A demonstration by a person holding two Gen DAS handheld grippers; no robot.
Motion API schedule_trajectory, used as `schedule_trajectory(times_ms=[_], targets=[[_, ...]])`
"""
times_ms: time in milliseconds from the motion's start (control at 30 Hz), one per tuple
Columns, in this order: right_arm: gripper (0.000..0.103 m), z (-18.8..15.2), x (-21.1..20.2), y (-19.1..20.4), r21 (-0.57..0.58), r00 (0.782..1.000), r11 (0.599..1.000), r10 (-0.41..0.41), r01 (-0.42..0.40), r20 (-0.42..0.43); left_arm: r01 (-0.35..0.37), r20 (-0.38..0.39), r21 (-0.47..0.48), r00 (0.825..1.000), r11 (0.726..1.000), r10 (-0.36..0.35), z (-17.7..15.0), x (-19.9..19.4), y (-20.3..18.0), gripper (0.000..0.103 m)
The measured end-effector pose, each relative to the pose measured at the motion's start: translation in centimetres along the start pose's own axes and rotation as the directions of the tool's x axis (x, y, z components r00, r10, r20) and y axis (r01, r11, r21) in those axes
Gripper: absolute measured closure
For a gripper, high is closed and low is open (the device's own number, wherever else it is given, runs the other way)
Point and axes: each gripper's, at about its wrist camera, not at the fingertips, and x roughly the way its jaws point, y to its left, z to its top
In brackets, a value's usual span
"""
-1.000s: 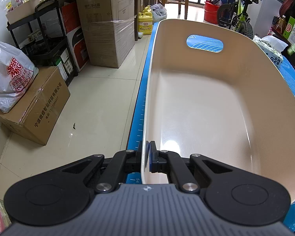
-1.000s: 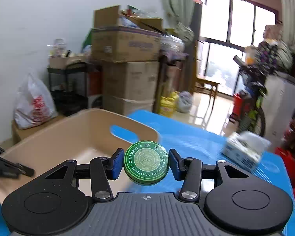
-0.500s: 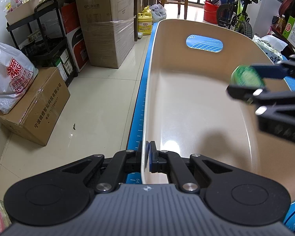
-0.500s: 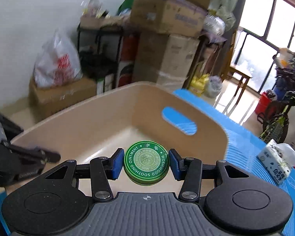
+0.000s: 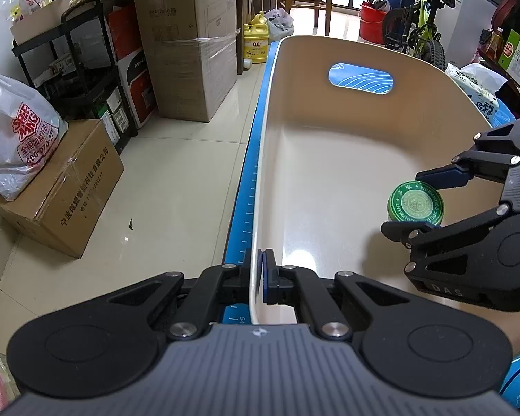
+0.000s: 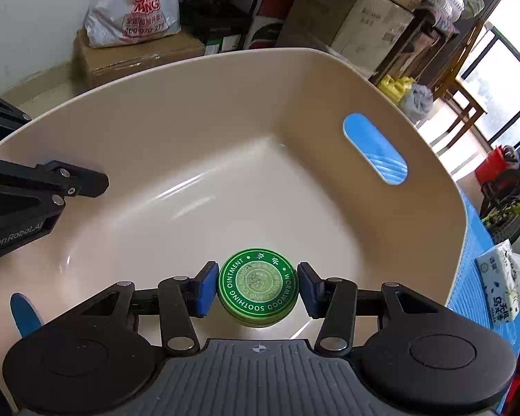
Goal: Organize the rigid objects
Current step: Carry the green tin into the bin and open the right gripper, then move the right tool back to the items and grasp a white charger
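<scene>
A beige plastic basin (image 5: 329, 40) with a handle slot sits on a blue mat. My left gripper (image 5: 261, 277) is shut on its near rim, one pad on each side of the wall. A round green ointment tin (image 6: 258, 286) hangs low inside the basin (image 6: 225, 104), between the blue pads of my right gripper (image 6: 258, 287). Those jaws are opening, and a thin gap shows on each side of the tin. In the left wrist view the right gripper (image 5: 404, 202) reaches in from the right with the tin (image 5: 416, 204) between its fingers. The left gripper (image 6: 97, 183) shows at the left rim.
The blue mat (image 5: 246, 190) ends just left of the basin, with tiled floor beyond. A tissue pack (image 6: 499, 284) lies on the mat to the right. Cardboard boxes (image 5: 187, 52), a white plastic bag (image 5: 14, 138), a black rack and a bicycle (image 5: 419, 24) stand around the room.
My right gripper has come down and rolled into the basin with the tin, and its pads have parted from the tin's sides. The left gripper and the basin have not moved.
</scene>
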Motion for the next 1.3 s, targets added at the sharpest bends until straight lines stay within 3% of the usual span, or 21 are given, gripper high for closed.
schedule_trajectory(times_ms=[200, 400, 500, 733, 900, 967, 1067, 1300], targets=[[0.025, 0.0, -0.9, 0.0, 0.006, 0.999, 1.0, -0.007, 0.007, 0.043, 0.002, 0.001, -0.004, 1.0, 1.0, -0.002, 0.0, 0.0, 0.0, 0.099], [0.02, -1.3, -3.4, -1.6, 0.067, 0.989, 0.997, -0.04, 0.031, 0.144, 0.002, 0.001, -0.004, 1.0, 1.0, -0.002, 0.0, 0.0, 0.0, 0.099], [0.01, -2.5, -5.7, -3.2, 0.128, 0.97, 0.99, -0.084, 0.056, 0.227, 0.002, 0.001, -0.006, 1.0, 1.0, -0.002, 0.0, 0.0, 0.1, 0.099], [0.004, -6.9, -10.2, -9.5, 0.3, 0.926, 0.949, -0.194, 0.094, 0.325, 0.005, 0.002, -0.011, 1.0, 1.0, -0.005, -0.2, 0.1, 0.1, 0.099], [0.004, -12.0, -9.9, -15.2, 0.432, 0.919, 0.886, -0.299, 0.168, 0.256, 0.005, 0.002, -0.011, 1.0, 1.0, -0.005, -0.1, 0.1, 0.1, 0.099], [0.004, -14.2, -9.2, -17.5, 0.501, 0.921, 0.844, -0.332, 0.193, 0.205, 0.005, 0.002, -0.012, 1.0, 1.0, -0.005, -0.1, 0.1, 0.1, 0.099], [0.004, -17.0, -7.6, -19.8, 0.564, 0.905, 0.78, -0.405, 0.269, 0.128, 0.005, 0.002, -0.012, 1.0, 1.0, -0.005, -0.1, 0.1, 0.1, 0.099], [0.007, -20.5, -3.9, -22.5, 0.667, 0.901, 0.692, -0.428, 0.277, 0.07, 0.005, 0.002, -0.012, 1.0, 1.0, -0.005, -0.1, 0.1, 0.1, 0.099]])
